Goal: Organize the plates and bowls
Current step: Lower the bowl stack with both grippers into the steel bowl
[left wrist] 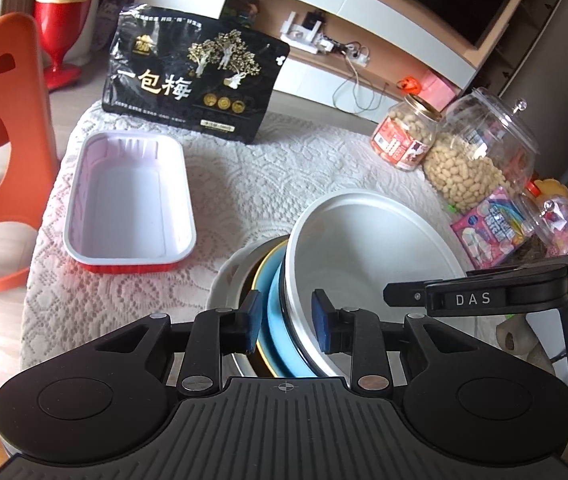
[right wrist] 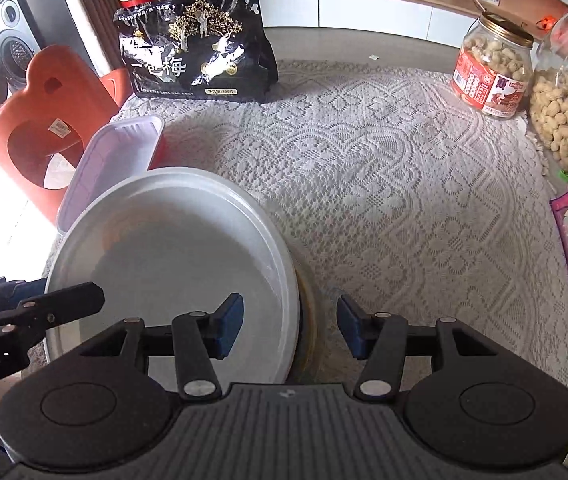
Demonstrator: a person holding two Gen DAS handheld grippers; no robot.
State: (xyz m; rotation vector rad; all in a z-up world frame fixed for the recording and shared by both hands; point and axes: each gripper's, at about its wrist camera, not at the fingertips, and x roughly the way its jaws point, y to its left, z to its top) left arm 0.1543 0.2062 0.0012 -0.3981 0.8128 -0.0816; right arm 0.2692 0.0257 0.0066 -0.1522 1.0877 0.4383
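A stack of nested dishes stands on the lace cloth at the near edge. A large white bowl [left wrist: 371, 256] tilts on top, over a blue bowl [left wrist: 280, 320], a dark gold-rimmed plate [left wrist: 262, 272] and a white dish [left wrist: 224, 280]. My left gripper [left wrist: 287, 320] is shut on the rims of the blue bowl and the white bowl, one pad outside and one inside. In the right wrist view my right gripper [right wrist: 289, 322] is open and straddles the white bowl [right wrist: 172, 260] rim, its pads clear of it. An empty rectangular tray [left wrist: 132, 200], white inside and red outside, lies to the left.
A black snack bag [left wrist: 192, 76] stands at the back of the table. Two peanut jars [left wrist: 471, 152] and a pink candy packet [left wrist: 491, 228] crowd the right side. An orange stool [left wrist: 0, 152] and a red bin [left wrist: 64, 20] stand beyond the left edge.
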